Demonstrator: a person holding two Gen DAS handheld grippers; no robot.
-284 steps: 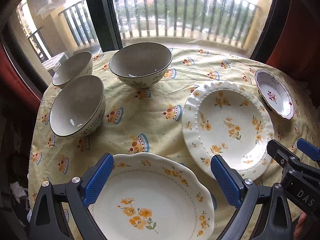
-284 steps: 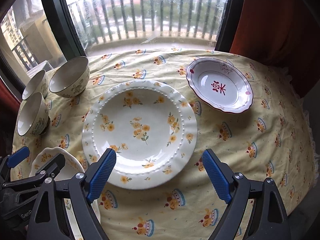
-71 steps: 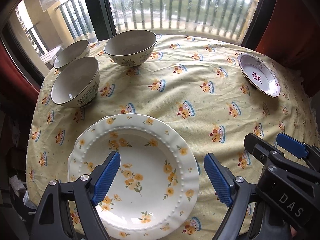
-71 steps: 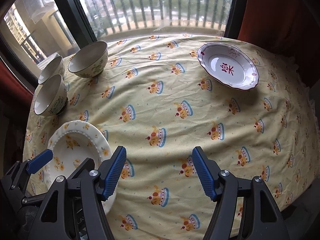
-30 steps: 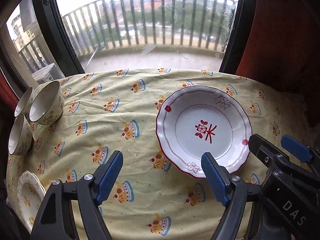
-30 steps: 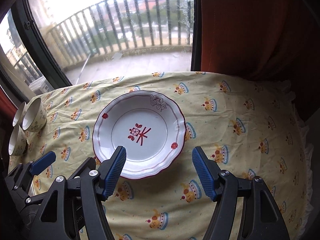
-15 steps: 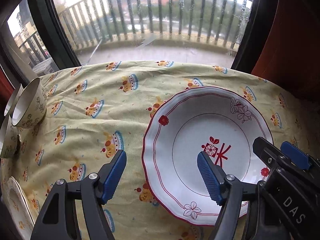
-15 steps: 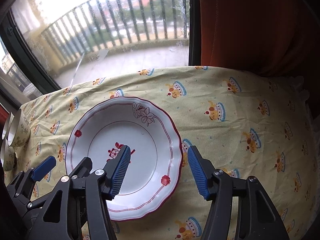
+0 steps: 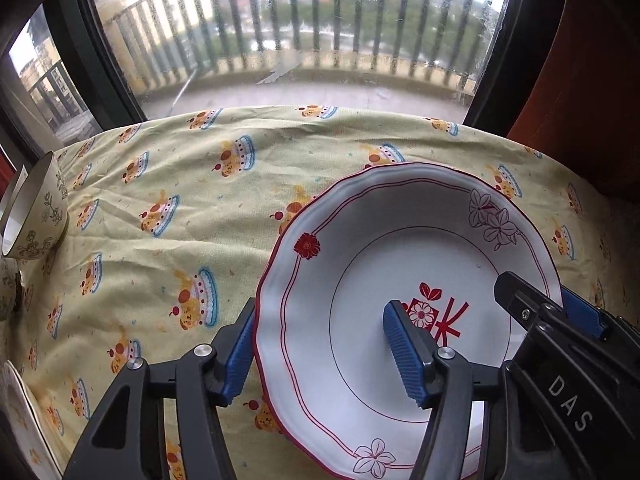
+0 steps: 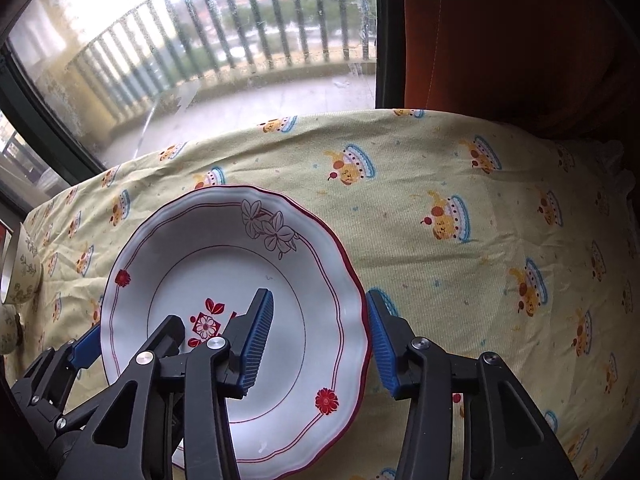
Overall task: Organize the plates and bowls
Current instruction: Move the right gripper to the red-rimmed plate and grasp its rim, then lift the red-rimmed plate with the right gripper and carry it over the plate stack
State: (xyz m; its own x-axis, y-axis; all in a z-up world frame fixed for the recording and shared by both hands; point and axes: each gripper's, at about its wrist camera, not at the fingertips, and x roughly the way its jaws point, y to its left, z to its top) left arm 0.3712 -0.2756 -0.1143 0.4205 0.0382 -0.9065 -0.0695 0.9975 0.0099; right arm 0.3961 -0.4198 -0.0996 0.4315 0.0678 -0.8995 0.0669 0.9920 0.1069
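A white plate with a red scalloped rim lies on the yellow tablecloth. My left gripper straddles its left rim: one blue pad sits just outside the edge, the other over the plate's well. Its jaws are closing, and I see no firm press on the rim. My right gripper straddles the opposite, right rim the same way, jaws also closing. Each gripper shows in the other's view: the right gripper and the left gripper.
Cream bowls with leaf prints stand at the table's left edge. A sliver of a yellow-flowered plate shows at the near left. A window with balcony railing is behind the table, an orange curtain at the right.
Both grippers have come down and forward onto the red-rimmed plate, and their jaws have narrowed. The plate's left and right rims now lie between the pads.
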